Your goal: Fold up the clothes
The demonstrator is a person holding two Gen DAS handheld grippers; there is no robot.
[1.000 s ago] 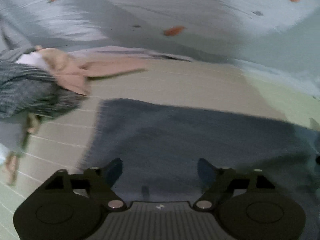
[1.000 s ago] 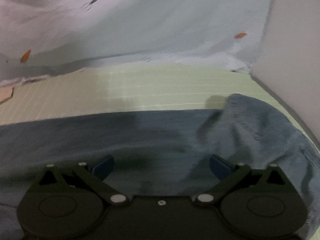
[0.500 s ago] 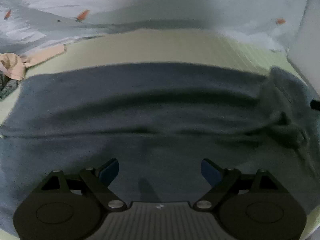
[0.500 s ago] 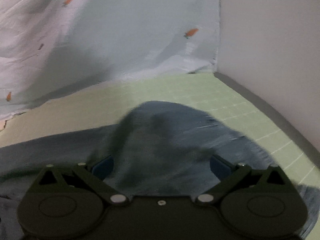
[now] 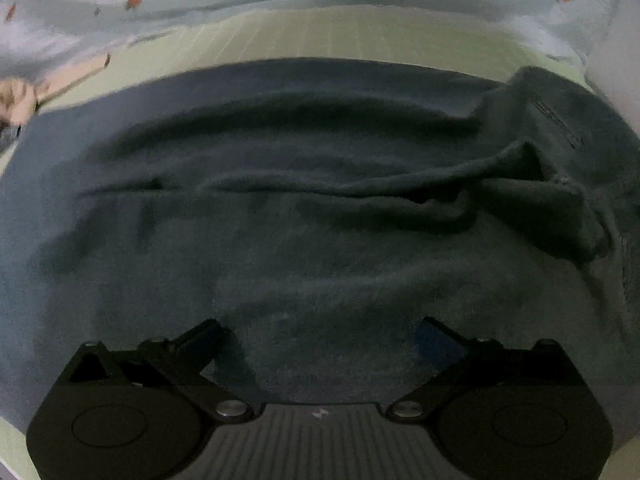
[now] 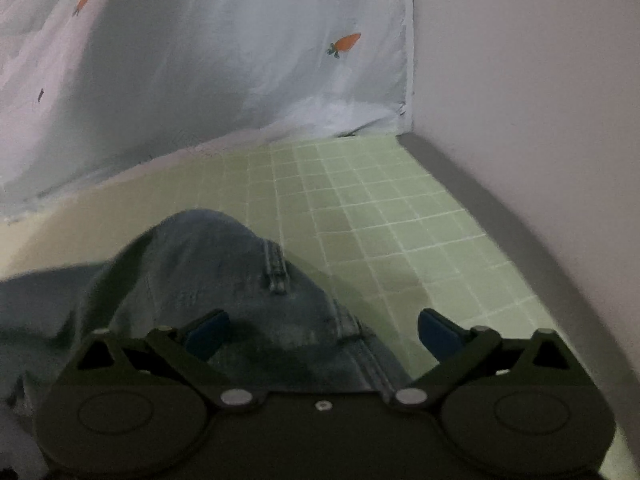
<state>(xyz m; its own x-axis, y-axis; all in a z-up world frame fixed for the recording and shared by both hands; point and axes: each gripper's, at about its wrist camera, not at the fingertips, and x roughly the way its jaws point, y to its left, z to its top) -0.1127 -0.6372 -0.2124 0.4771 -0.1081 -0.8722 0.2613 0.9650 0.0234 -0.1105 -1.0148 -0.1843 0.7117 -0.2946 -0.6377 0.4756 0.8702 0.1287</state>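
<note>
Left wrist view looks steeply down on a dark blue-grey garment (image 5: 320,208) spread wide across a pale green mat (image 5: 320,36) printed with a white grid; the cloth fills the middle and lower frame, with long wrinkles running left to right and a bunched, folded-over part at the right. The left claw (image 5: 320,336) hangs over the garment's near part with its jaws spread wide, having just been opening, and nothing is gripped between them. Along the top of this frame a light sheet (image 5: 80,20) printed with small orange carrots rises behind the mat, and at the far left edge lies a blurred peach-coloured cloth (image 5: 60,80), apart from the garment. In the right wrist view the same mat (image 6: 400,240) reaches back to a corner of the room: the carrot-print sheet (image 6: 220,72) hangs across the upper left and centre, and a plain pale wall (image 6: 520,100) fills the right side, with a grey strip (image 6: 460,176) running along its foot. The garment (image 6: 208,264) humps up in the lower left here, showing a stitched seam. The right claw (image 6: 322,332) sits over the garment's edge, its jaws wide but just closing a little, the left pad above cloth and the right pad above bare mat; it holds nothing.
</note>
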